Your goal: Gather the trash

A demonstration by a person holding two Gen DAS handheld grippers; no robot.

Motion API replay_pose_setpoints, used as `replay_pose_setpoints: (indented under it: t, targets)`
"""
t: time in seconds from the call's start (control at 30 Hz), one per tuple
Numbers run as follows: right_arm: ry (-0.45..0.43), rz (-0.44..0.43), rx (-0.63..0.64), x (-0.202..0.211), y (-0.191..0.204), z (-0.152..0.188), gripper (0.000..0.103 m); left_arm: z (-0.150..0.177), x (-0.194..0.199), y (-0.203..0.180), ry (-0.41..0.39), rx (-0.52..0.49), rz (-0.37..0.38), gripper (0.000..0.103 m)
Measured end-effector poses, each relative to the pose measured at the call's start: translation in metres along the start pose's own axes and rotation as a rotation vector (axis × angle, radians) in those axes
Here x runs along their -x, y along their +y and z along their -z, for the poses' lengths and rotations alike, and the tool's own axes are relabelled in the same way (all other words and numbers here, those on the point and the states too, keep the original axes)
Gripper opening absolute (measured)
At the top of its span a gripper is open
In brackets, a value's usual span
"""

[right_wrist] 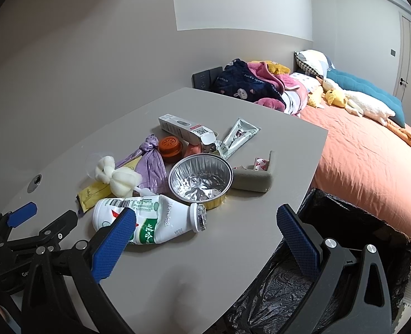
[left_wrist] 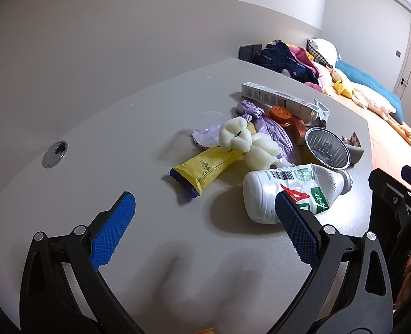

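A heap of trash lies on the grey table (left_wrist: 108,144). A crushed white plastic bottle (left_wrist: 288,189) (right_wrist: 155,220) lies nearest, just beyond my fingertips in both views. Behind it are a yellow wrapper (left_wrist: 202,167), white foam (left_wrist: 244,139), a knotted purple bag (right_wrist: 152,164), a foil bowl (right_wrist: 199,178), an orange lid (right_wrist: 170,146) and a white carton (right_wrist: 183,128). My left gripper (left_wrist: 204,197) is open and holds nothing, its right pad overlapping the bottle's side. My right gripper (right_wrist: 205,211) is open too, hovering over the table's near corner.
A bin lined with a black bag (right_wrist: 344,222) stands off the table's right edge, under my right finger. A grey foam block (right_wrist: 251,181) and a silver sachet (right_wrist: 240,135) lie right of the bowl. A bed (right_wrist: 372,161) with clothes and plush toys is beyond.
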State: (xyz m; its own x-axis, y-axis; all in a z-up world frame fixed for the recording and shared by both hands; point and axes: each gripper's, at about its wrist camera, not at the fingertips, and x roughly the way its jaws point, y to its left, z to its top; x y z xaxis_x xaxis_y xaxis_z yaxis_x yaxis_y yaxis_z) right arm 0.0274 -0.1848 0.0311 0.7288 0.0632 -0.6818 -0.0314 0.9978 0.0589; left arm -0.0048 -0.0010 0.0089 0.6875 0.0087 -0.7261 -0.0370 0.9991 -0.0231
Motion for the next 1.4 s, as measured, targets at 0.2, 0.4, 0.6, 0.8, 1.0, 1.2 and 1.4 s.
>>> replay_pose_setpoints:
  t: [0.2, 0.4, 0.6, 0.8, 1.0, 1.2, 1.4]
  targets:
    - [0.003, -0.001, -0.001, 0.0, -0.002, 0.0, 0.101, 0.002, -0.001, -0.005, 0.003, -0.025, 0.005, 0.097]
    - [0.023, -0.037, -0.008, -0.004, -0.007, 0.003, 0.101, 0.004, -0.003, -0.008, 0.004, -0.045, 0.008, 0.097]
    - [0.03, -0.077, -0.024, -0.009, -0.009, 0.001, 0.101, 0.002, -0.008, -0.003, 0.009, -0.01, 0.026, 0.097]
    - [0.035, -0.074, -0.015, -0.02, -0.01, -0.006, 0.101, -0.007, -0.017, 0.001, 0.023, 0.005, 0.037, 0.097]
    - [0.052, -0.087, -0.03, -0.036, -0.018, -0.013, 0.092, -0.024, -0.026, 0.002, 0.038, 0.033, 0.057, 0.086]
    - [0.088, -0.085, -0.05, -0.059, -0.029, -0.02, 0.075, -0.037, -0.037, -0.007, 0.054, 0.055, 0.076, 0.078]
    - [0.129, -0.094, -0.082, -0.081, -0.036, -0.026, 0.06, -0.046, -0.055, -0.016, 0.081, 0.078, 0.084, 0.076]
